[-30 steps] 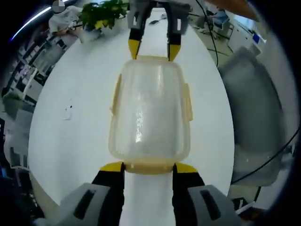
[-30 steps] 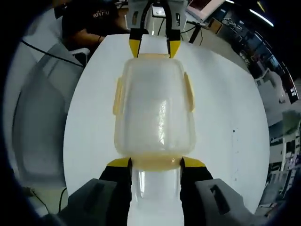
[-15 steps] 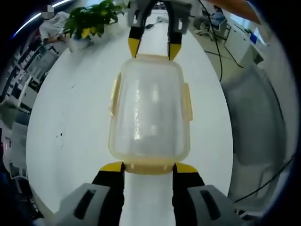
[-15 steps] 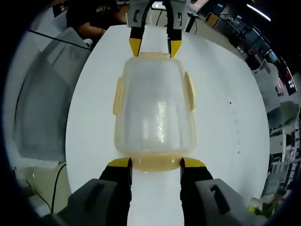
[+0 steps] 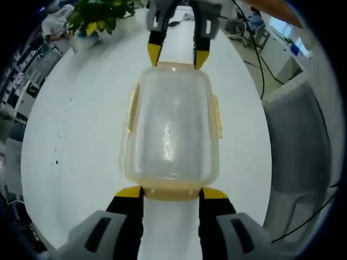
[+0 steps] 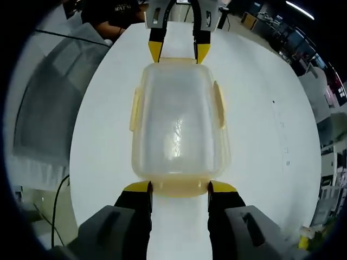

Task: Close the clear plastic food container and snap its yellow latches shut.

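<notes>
Clear, slightly cloudy plastic container (image 5: 172, 127) lies lidded on the white table (image 5: 76, 135), yellow latches (image 6: 218, 104) along its sides. Left gripper (image 5: 171, 193) and right gripper (image 6: 179, 187) meet opposite ends, jaws spread wide beside each end latch.

White round bench (image 5: 70, 135); potted green plant (image 5: 97, 13) at its far edge; grey chair (image 5: 301, 141) just beside; black cable (image 6: 59, 200) trailing on pale floor; ceiling light strip (image 6: 299, 6) overhead.

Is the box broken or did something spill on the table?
Nothing stands out. The clear container sits flat on the white table with its lid on, between the left gripper and the right gripper. No cracks or spills show.
</notes>
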Motion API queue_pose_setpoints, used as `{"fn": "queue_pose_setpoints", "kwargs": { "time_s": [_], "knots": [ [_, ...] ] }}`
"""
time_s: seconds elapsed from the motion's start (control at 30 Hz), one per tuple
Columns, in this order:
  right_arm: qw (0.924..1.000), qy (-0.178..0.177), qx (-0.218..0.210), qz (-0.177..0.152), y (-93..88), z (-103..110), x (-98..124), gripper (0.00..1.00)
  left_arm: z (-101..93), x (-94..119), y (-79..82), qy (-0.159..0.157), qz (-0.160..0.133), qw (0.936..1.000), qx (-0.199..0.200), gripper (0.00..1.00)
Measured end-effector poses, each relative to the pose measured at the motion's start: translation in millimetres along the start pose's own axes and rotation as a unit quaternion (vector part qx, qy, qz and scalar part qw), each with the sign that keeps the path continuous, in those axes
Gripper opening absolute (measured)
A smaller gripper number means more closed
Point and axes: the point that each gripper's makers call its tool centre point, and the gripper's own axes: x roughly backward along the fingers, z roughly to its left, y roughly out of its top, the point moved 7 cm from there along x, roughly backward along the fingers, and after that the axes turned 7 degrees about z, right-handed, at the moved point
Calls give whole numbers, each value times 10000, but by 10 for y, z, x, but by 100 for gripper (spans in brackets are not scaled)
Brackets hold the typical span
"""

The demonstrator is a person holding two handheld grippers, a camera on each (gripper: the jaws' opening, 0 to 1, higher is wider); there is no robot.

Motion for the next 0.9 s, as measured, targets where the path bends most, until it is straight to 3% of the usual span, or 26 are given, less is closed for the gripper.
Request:
{"fn": "queue_pose_setpoints", "kwargs": {
  "time_s": [0.17, 0.37, 0.47, 0.9],
  "knots": [
    [9999, 94, -9, -122, -4, -108, -61, 37, 109, -66, -18, -67, 100, 9999, 30, 34],
    [9998, 163, 38, -46, -14, -172, -105, 37, 151, -132, -24, -97, 118, 9999, 71, 35],
    [9999, 14, 50, -87, -21, -209, -105, 37, 197, -125, -22, 17, 47, 9999, 94, 35],
    [9999, 124, -36, -29, -46, -156, -115, 37, 154, -156, 0, -51, 61, 10000, 24, 35]
  ]
}}
